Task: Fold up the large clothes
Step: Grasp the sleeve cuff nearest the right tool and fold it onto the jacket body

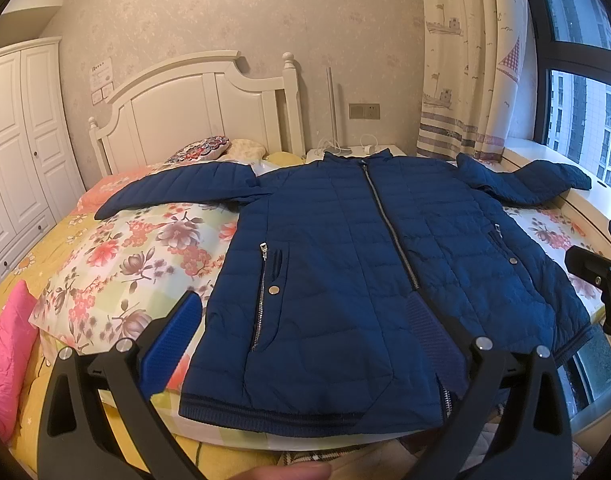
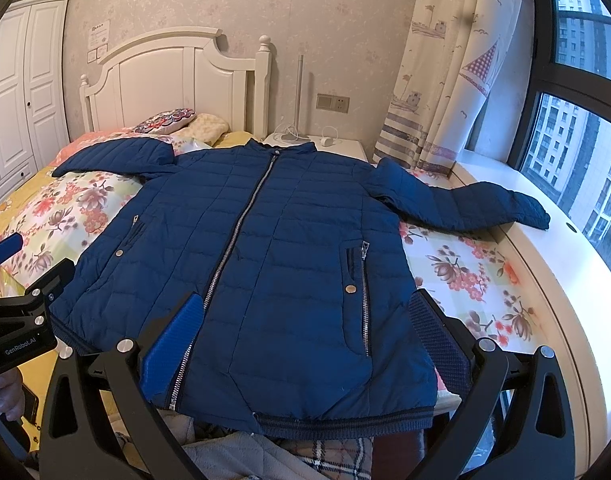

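Observation:
A navy quilted jacket (image 1: 345, 264) lies flat and zipped on the floral bedspread, collar toward the headboard, both sleeves spread out sideways. It also shows in the right wrist view (image 2: 273, 256). My left gripper (image 1: 305, 344) is open, its blue pads wide apart above the jacket's lower left hem. My right gripper (image 2: 309, 344) is open above the lower right hem; it holds nothing. The left gripper's body (image 2: 21, 320) shows at the left edge of the right wrist view, and the right gripper's body (image 1: 601, 280) at the right edge of the left wrist view.
Floral bedspread (image 1: 117, 264) over a yellow sheet. A pink cloth (image 1: 5, 356) lies at the left. White headboard (image 1: 193, 108), pillows (image 1: 209, 148), a nightstand (image 2: 329, 144), a window ledge (image 2: 545, 280), curtain and a white wardrobe (image 1: 17, 140) surround the bed.

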Demonstrator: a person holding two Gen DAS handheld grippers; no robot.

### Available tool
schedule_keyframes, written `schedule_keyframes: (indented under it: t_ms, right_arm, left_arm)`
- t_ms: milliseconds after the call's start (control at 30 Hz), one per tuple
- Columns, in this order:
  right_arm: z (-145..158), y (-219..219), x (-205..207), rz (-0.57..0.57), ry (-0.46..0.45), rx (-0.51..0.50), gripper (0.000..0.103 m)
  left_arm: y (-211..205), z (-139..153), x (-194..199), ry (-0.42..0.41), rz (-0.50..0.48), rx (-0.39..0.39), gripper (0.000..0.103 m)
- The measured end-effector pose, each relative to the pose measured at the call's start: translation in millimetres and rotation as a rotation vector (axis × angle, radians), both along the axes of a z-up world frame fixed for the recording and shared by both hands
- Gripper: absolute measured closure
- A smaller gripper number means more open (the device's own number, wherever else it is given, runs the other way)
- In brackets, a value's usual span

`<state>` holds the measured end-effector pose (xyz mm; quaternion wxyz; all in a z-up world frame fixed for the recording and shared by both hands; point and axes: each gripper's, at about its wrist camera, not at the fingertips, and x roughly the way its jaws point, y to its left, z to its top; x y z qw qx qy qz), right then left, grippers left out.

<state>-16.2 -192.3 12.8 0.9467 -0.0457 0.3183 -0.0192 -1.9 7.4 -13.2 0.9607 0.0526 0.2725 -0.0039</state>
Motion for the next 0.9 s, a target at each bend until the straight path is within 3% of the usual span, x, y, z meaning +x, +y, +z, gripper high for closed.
schedule_keyframes:
  t_ms: [567,700,800,900]
  right_arm:
    - [-20,-23,20,-0.033,0.04,0.04,0.005]
    - [-33,-59,50,-0.098,0.052,0.045,0.005]
    - [-47,-107,88,-0.205,0.121,0.081,0.005]
    - [-63,-162,127,-0.321,0.162,0.111,0.005]
  left_arm:
    - [-5,-19,24,0.074,-0.017,-0.001,0.002]
    - [-14,-30,74,0.12,-0.046,0.039,0.002]
    - [-25,-42,136,0.192,-0.067,0.099,0.002]
    - [-34,-50,205,0.252,-0.056,0.107,0.002]
